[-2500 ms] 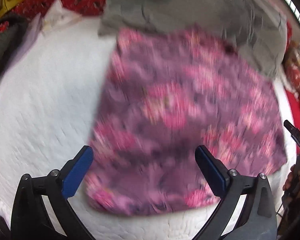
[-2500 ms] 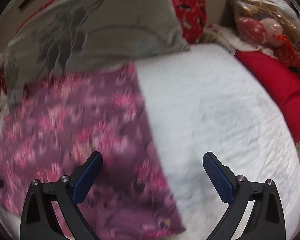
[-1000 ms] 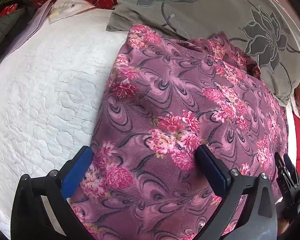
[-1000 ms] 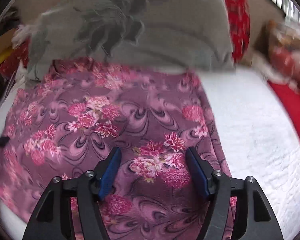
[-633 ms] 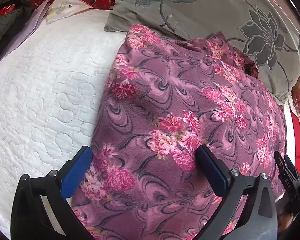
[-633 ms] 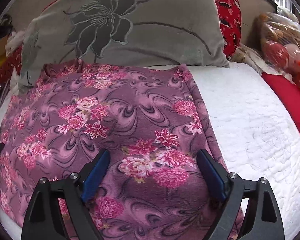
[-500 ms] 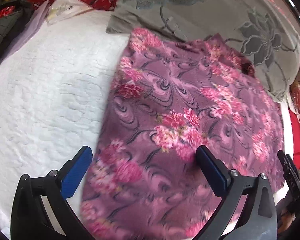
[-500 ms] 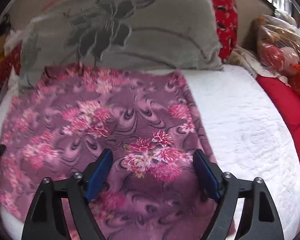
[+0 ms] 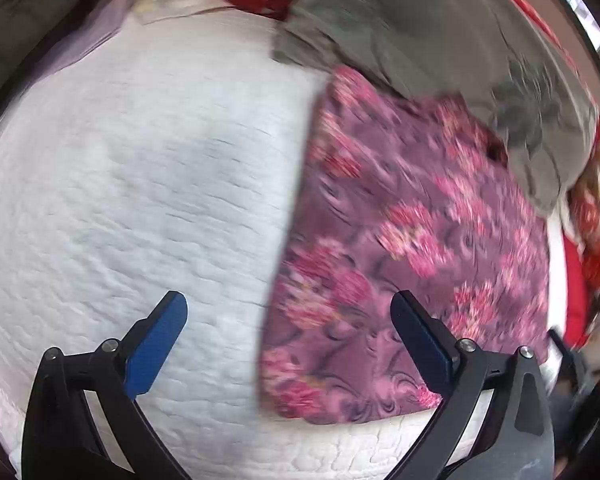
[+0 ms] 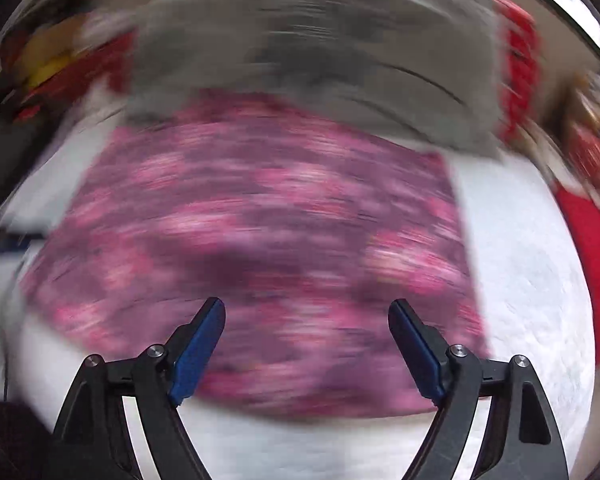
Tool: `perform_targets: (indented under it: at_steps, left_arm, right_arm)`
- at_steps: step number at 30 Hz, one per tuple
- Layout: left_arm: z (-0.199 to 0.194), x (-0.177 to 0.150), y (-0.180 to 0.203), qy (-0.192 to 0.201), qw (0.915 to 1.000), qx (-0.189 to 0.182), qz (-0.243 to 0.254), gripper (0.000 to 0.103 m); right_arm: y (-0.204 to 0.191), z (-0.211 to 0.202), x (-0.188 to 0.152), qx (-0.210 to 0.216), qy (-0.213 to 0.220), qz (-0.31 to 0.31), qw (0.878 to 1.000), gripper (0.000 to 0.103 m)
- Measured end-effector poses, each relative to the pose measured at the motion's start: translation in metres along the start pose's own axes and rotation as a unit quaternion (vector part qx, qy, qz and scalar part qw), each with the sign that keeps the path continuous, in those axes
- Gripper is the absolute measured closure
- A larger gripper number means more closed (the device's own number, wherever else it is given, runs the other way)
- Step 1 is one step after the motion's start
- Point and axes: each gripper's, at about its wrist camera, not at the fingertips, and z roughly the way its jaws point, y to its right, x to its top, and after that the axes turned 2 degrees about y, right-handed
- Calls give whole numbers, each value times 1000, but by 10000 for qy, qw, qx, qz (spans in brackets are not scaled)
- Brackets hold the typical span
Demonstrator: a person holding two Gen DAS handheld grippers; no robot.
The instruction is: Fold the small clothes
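While both grippers hung above the bed with nothing between their blue pads, the risks lay mostly in the next grasp, not in anything held. The left gripper [image 9: 288,340] stood wide open, straddling the left edge of the floral garment [image 9: 412,248]; the right gripper [image 10: 306,344] was also spread wide and empty over the garment's near portion. The purple-pink cloth [image 10: 260,240] lay flat as a roughly rectangular folded panel on the white quilt [image 9: 140,200], its far end against the grey pillow [image 9: 440,40] toward the head of the bed and its near edge close to the bed's near edge.

Judging by its soft, fleecy look, the fabric would likely bunch rather than crease sharply, so a pinch taking only the top layer could peel the fold apart. A pad pressed too deep might also catch the quilted cover, whose stitched, puffy surface could lift with the cloth. With the garment so near the bed's edge, a careless drag toward that side could slide it over. The pillow touching the far end could snag or shove a corner out of line during the next fold. Both views were badly smeared, so the exact hems and layer edges could not be told.
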Motion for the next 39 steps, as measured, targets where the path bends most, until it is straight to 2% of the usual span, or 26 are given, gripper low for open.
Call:
perform_targets:
  at_steps: [3,7,11,13,15,17,18,19,21,24,27,30,33,35,37,38,39]
  left_arm:
    - [-9,6,-19,41,9998,13,-191,0]
    - [-17,14,-40,13,9995,3,-308,0]
    - [-20,16,-53,-67,9993,-13,-365,0]
    - [-19,19,-56,-131,9993,-43,-349,0]
    - [-17,23,-57,-197,9993,-79,-292,0]
    - [-14,29,-55,-278,9992,-168,-228,0]
    - [-12,33,-53,-322,9990,-248,-206,0]
    - [-9,38,-50,-375,9985,-335,-192,0]
    - [-5,47,-43,-503,9970,-565,-144,0]
    - [6,63,-27,-803,9902,-1138,-77,0]
    - [19,80,-9,-1003,9820,-1597,-95,0]
    - [39,95,11,-1299,9705,-2014,-261,0]
    - [55,99,28,-1553,9628,-2174,-404,1]
    - [62,101,41,-1588,9651,-2050,-360,7]
    - [64,102,52,-1591,9663,-2004,-281,28]
    - [63,101,59,-1590,9673,-1964,-234,50]
    - [62,103,64,-1566,9695,-1877,-193,67]
  right_arm:
    - [-66,-3,1,343,43,-1012,9943,18]
    - [-151,3,-3,560,209,-2315,9710,18]
    - [-205,23,-8,365,304,-3036,9516,20]
    - [-220,35,-7,-23,449,-3190,9467,20]
    - [-228,43,-7,-358,718,-3307,9403,22]
    - [-230,48,-4,-515,885,-3349,9367,31]
    - [-230,51,-2,-559,906,-3379,9351,50]
    - [-232,55,-1,-621,912,-3423,9331,74]
    - [-228,60,3,-726,1061,-3444,9300,93]
    - [-215,45,11,-831,1480,-3221,9314,93]
    - [-202,29,17,-960,1870,-3143,9258,95]
    - [-192,21,20,-995,2026,-3107,9233,96]
    - [-182,18,22,-945,2066,-3016,9260,96]
    - [-176,17,23,-890,2080,-2936,9288,96]
    - [-172,16,25,-836,2111,-2878,9304,96]
    - [-170,15,25,-819,2125,-2848,9312,96]
    - [-169,13,24,-804,2142,-2813,9319,96]
